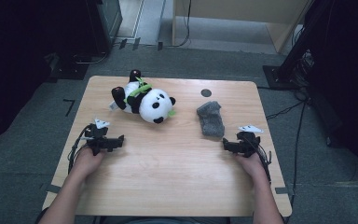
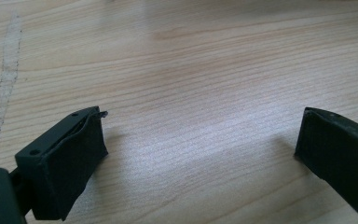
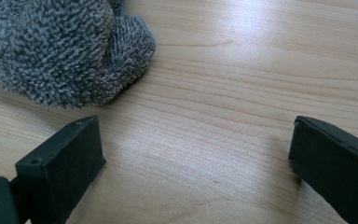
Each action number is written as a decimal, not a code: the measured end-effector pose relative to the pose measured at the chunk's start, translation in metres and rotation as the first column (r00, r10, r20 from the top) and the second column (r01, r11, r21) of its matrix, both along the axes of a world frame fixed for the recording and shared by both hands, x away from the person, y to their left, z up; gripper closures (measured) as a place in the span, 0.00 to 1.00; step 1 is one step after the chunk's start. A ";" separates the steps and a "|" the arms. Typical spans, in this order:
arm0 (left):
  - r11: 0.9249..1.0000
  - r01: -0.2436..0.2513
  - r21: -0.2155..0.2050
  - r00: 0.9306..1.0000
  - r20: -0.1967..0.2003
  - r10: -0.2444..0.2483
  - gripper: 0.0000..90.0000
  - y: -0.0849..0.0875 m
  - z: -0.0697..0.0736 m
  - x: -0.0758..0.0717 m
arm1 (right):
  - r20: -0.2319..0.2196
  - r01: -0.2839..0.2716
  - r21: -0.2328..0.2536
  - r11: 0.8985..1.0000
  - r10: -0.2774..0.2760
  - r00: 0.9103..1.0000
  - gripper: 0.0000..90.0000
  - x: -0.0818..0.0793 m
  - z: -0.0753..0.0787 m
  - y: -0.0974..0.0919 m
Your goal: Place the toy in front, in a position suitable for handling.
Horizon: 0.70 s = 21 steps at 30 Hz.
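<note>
A black-and-white plush panda (image 1: 144, 99) with a green ribbon lies on its back at the far middle of the wooden table (image 1: 168, 168). To its right lies a grey fuzzy cloth (image 1: 210, 118), whose near end (image 3: 60, 46) shows at the upper left of the right gripper view. My left gripper (image 1: 115, 142) rests near the table's left edge, open, with bare wood between its jaws (image 2: 200, 140). My right gripper (image 1: 227, 146) rests near the right edge, just in front of the cloth, open over bare wood (image 3: 196, 144).
A small dark round spot (image 1: 206, 92) marks the table beyond the cloth. Cables trail from both grippers over the table's sides. Dark equipment stands on the floor left and right, and a wooden cabinet (image 1: 242, 14) stands beyond.
</note>
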<state>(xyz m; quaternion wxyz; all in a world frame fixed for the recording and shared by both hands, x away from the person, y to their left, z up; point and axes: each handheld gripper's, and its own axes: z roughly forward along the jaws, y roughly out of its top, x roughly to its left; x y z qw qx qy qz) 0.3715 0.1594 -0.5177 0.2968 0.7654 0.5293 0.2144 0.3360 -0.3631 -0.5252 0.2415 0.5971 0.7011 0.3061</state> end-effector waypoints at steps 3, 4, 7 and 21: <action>1.000 -0.001 0.002 1.000 -0.001 0.001 0.01 0.000 0.000 -0.001 | -0.001 0.001 0.001 1.000 -0.001 1.000 0.03 0.000 0.000 0.000; 1.000 -0.004 0.002 1.000 0.000 0.004 0.01 -0.001 0.000 -0.001 | 0.000 0.001 0.000 1.000 -0.001 1.000 0.03 0.000 0.000 0.000; 1.000 -0.006 0.002 1.000 0.000 0.006 0.01 -0.001 0.000 -0.002 | 0.000 0.021 0.001 1.000 -0.021 1.000 0.03 -0.001 0.000 -0.002; 1.000 -0.027 -0.001 1.000 0.001 0.027 0.01 -0.004 0.000 -0.001 | -0.001 0.027 0.002 1.000 -0.027 1.000 0.03 -0.002 0.000 -0.002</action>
